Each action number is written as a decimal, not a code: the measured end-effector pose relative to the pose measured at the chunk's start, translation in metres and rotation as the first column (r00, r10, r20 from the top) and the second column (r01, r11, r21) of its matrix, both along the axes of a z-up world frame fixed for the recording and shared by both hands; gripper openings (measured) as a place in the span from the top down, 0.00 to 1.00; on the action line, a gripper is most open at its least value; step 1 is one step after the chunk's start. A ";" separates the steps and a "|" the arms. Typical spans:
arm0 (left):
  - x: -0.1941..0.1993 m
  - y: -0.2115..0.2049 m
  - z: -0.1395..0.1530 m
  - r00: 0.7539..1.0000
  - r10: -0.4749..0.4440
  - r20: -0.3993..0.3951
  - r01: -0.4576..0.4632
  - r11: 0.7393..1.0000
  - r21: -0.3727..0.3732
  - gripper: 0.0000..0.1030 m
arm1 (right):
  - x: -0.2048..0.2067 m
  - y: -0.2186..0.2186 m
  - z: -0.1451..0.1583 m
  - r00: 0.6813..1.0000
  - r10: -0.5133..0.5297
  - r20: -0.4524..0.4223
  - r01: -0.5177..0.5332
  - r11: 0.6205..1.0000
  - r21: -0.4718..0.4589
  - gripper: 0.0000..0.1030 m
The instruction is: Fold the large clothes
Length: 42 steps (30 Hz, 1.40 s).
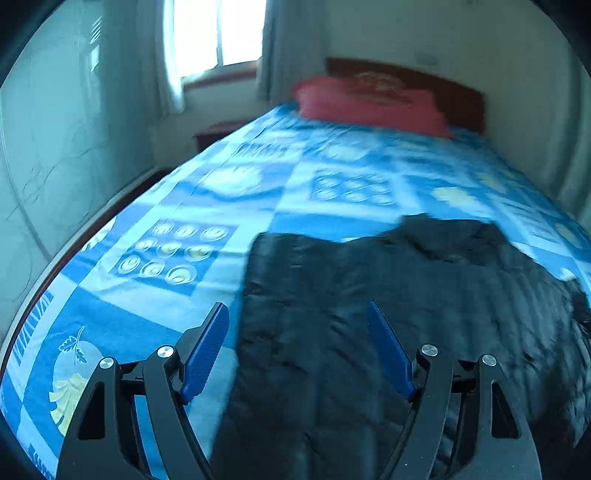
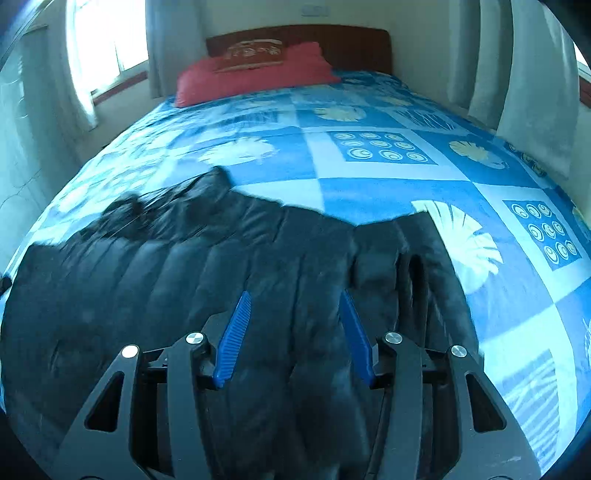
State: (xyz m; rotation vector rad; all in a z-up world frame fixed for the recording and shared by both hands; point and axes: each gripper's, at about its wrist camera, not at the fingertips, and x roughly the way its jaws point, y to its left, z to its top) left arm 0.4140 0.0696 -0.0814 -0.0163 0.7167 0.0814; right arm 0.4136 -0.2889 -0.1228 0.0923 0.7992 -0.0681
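Observation:
A large black quilted jacket lies spread on the near end of a bed, also seen in the right wrist view. My left gripper is open and empty, hovering over the jacket's left edge, its left finger over the bedspread. My right gripper is open and empty above the jacket's middle-right part. A folded sleeve or edge lies at the jacket's right side.
The bed has a blue patterned bedspread. A red pillow lies against the dark wooden headboard. Window with curtains at the left; a wardrobe wall runs along the bed's left side.

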 end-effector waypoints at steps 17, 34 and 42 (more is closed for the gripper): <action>-0.104 0.038 -0.013 0.989 -0.072 -0.128 0.056 0.991 -0.121 0.25 | -0.155 -0.041 0.010 0.999 -0.011 -0.051 0.015 0.997 0.080 0.40; -0.326 0.083 -0.052 0.955 -0.055 -0.292 -0.060 0.926 -0.373 0.25 | -0.384 -0.063 -0.030 0.978 -0.097 -0.187 0.125 0.982 0.144 0.38; -0.357 0.078 -0.053 0.955 -0.102 -0.280 -0.033 0.898 -0.439 0.25 | -0.423 -0.061 -0.039 0.980 -0.069 -0.189 0.117 0.959 0.257 0.38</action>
